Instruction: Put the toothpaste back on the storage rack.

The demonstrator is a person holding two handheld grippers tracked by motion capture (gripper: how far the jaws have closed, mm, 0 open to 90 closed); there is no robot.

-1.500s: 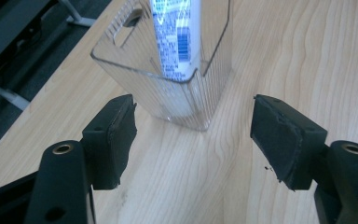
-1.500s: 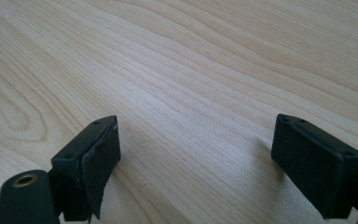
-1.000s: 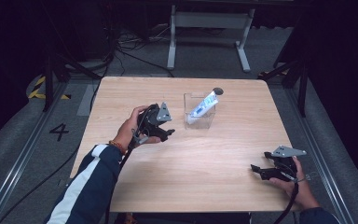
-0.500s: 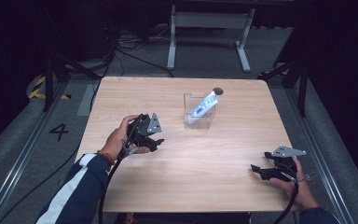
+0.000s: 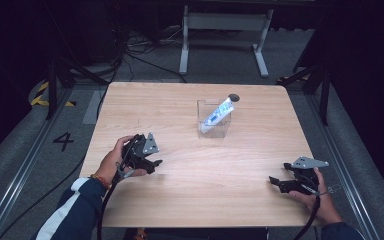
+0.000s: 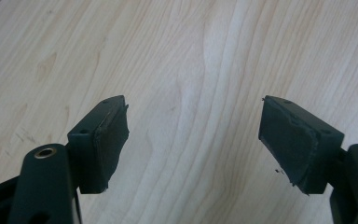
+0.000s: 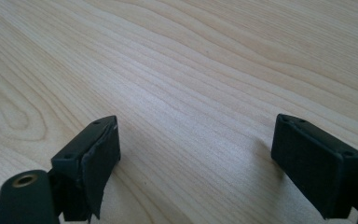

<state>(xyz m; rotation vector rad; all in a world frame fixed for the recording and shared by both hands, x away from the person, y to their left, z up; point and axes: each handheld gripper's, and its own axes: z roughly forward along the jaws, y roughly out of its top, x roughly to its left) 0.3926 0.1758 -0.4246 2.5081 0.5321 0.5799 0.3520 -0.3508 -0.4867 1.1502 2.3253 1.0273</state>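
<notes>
Wooden table (image 5: 190,190) carries a clear box (image 5: 213,119) near its far middle, with a white-and-blue tube (image 5: 218,113) leaning out of it. Left hand-held gripper (image 5: 150,164) and right hand-held gripper (image 5: 279,181) rest near the front edge, jaws wide apart, holding nothing, well apart from the box. Judging by this, the tube is stowed; any next move would call for reaching forward.
</notes>
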